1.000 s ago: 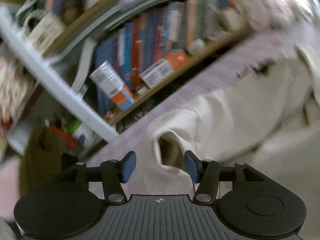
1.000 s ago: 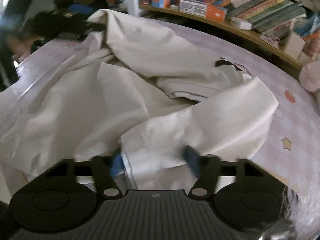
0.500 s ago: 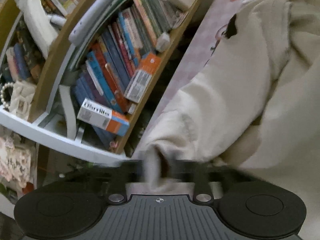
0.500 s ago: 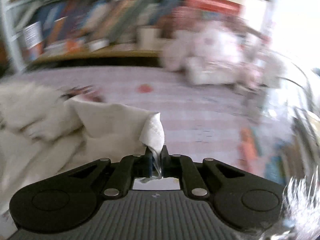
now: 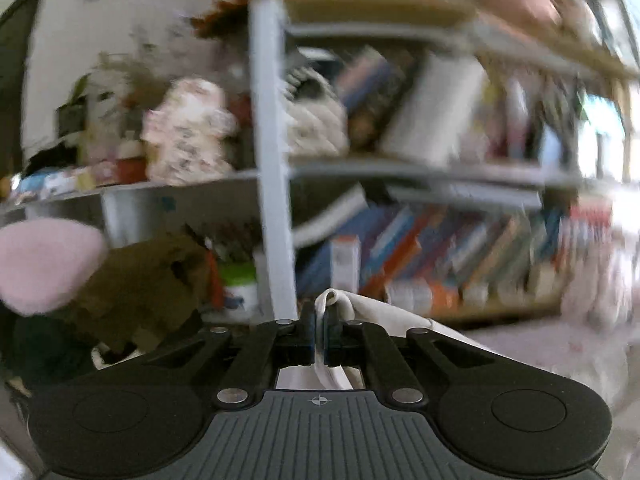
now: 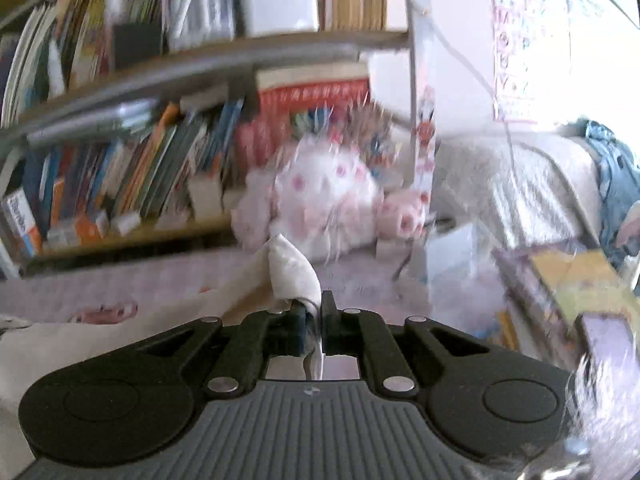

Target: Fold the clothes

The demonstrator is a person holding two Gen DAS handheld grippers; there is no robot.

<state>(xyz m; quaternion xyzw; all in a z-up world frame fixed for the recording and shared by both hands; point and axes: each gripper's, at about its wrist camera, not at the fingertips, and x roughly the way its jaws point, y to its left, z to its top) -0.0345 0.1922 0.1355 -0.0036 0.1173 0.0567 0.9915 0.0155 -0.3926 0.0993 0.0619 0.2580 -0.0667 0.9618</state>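
Note:
A cream garment (image 5: 384, 316) is pinched at one edge by my left gripper (image 5: 319, 340), which is shut on the cloth; a fold pokes up between the fingers and the rest trails off to the right. My right gripper (image 6: 314, 330) is shut on another corner of the same garment (image 6: 290, 270), which stands up in a point above the fingers; more cream cloth (image 6: 80, 344) lies low at the left. Both views are raised and blurred, facing the bookshelf. Most of the garment is hidden below the grippers.
A bookshelf (image 5: 440, 272) full of books stands straight ahead, with a white upright post (image 5: 276, 200). A pink plush toy (image 6: 328, 200) sits by the shelf on the pink checked tabletop (image 6: 140, 280). A brown soft toy (image 5: 140, 284) is at the left.
Both grippers closed on the garment's edges and lifted it. The views swung up from the table to face the bookshelf.

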